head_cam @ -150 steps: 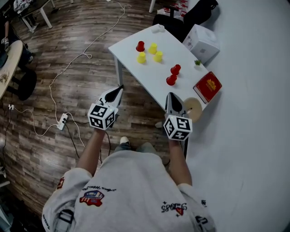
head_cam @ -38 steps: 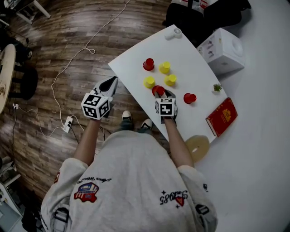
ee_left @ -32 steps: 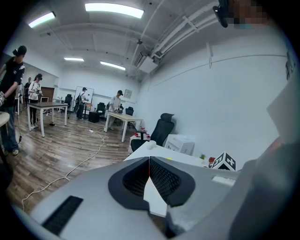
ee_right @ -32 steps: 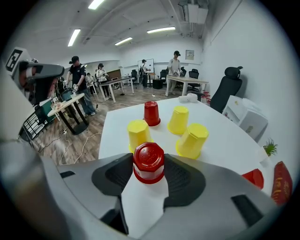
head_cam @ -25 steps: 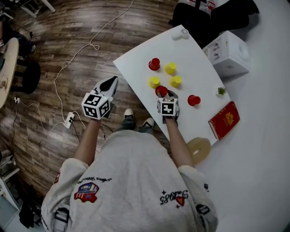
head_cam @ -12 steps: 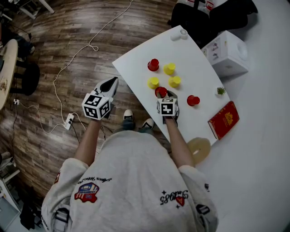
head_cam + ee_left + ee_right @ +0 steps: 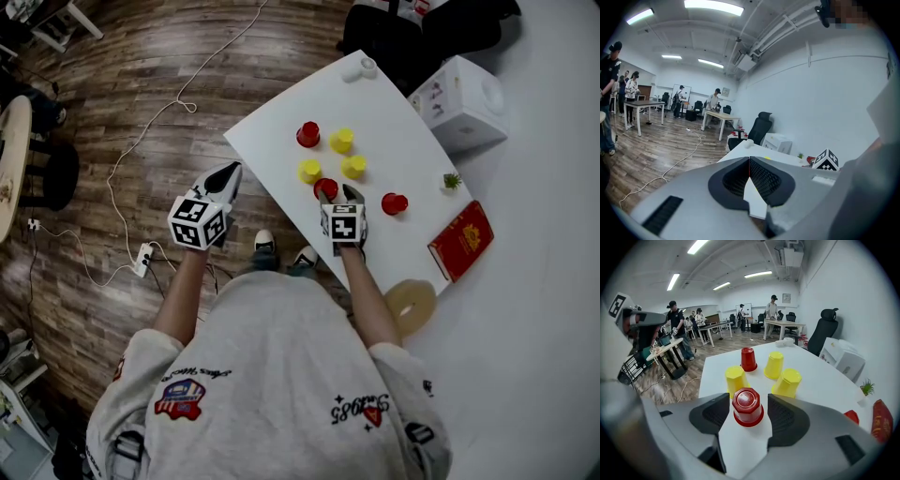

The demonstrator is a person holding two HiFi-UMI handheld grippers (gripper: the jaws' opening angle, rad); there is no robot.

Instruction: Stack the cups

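We hold the left claw above the wooden floor, off the edge of the worktop and at about nine o'clock from the right claw. In the left gripper view its jaws are pressed together with nothing in them. The right claw tips down over the worktop. Its jaws have just been opening and now stand wide, and an upturned red cup sits on the worktop between them, with a thin gap on each side so that neither pad presses it. From that cup, in the right gripper view, we see a near yellow cup just beyond at eleven o'clock and a far red cup at twelve. A tall yellow cup and a right yellow cup stand at one o'clock, and a lone red cup sits well apart at three o'clock.
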